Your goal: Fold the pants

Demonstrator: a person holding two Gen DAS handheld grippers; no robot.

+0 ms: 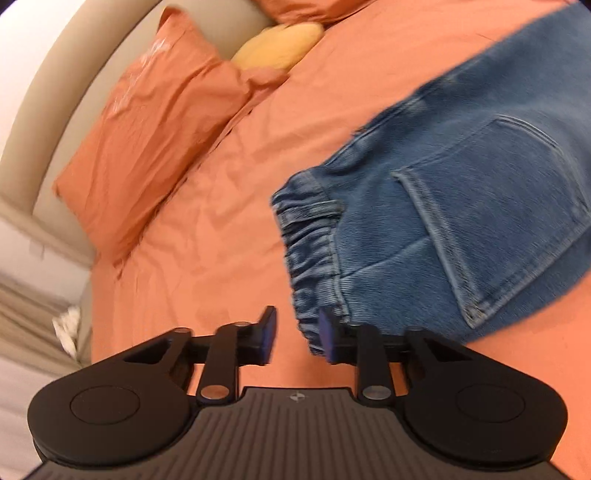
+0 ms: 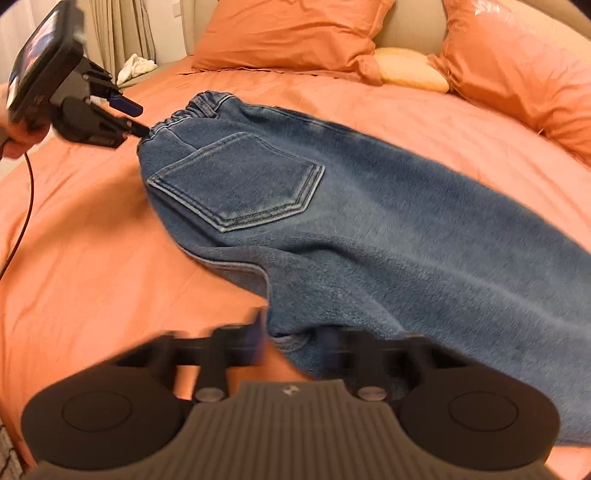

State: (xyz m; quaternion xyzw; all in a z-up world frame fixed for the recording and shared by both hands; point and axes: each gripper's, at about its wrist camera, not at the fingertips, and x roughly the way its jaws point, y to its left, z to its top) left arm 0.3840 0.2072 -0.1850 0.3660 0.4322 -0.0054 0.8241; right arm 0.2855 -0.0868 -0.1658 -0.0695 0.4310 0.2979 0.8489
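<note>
Pants (image 2: pixel 369 229) lie on the orange bed (image 2: pixel 92 258), stretched from the elastic waistband (image 2: pixel 192 107) at upper left of the right wrist view down to lower right. 1 back pocket (image 2: pixel 240 184) faces up, and a 2nd denim layer shows under the near edge, so the garment looks already halved lengthwise, 1 leg on the other. This is a judgement from the layers, not certain.

Left tongs (image 1: pixel 297 334): jaws narrow but with a clear gap. In the left wrist view, 1 blue pad sits against the waistband corner and the other stands off over bare sheet. In the right wrist view, the lower finger touches the waistband and the upper finger rides above it. No firm pinch is visible; counted as not gripping yet.

Right tongs (image 2: pixel 291 341): blurred and narrow, with the near denim edge lying between the fingers. Whether the pads press on the cloth cannot be told.

Progress: early to middle. No crosswise fold is visible; waistband and leg end are well apart. Remaining, by judgement: secure both ends, bring 1 end over the other, flatten.

2 orange pillows (image 2: pixel 295 33) and a yellow cushion (image 2: pixel 410 70) sit at the headboard, clear of the work.
</note>
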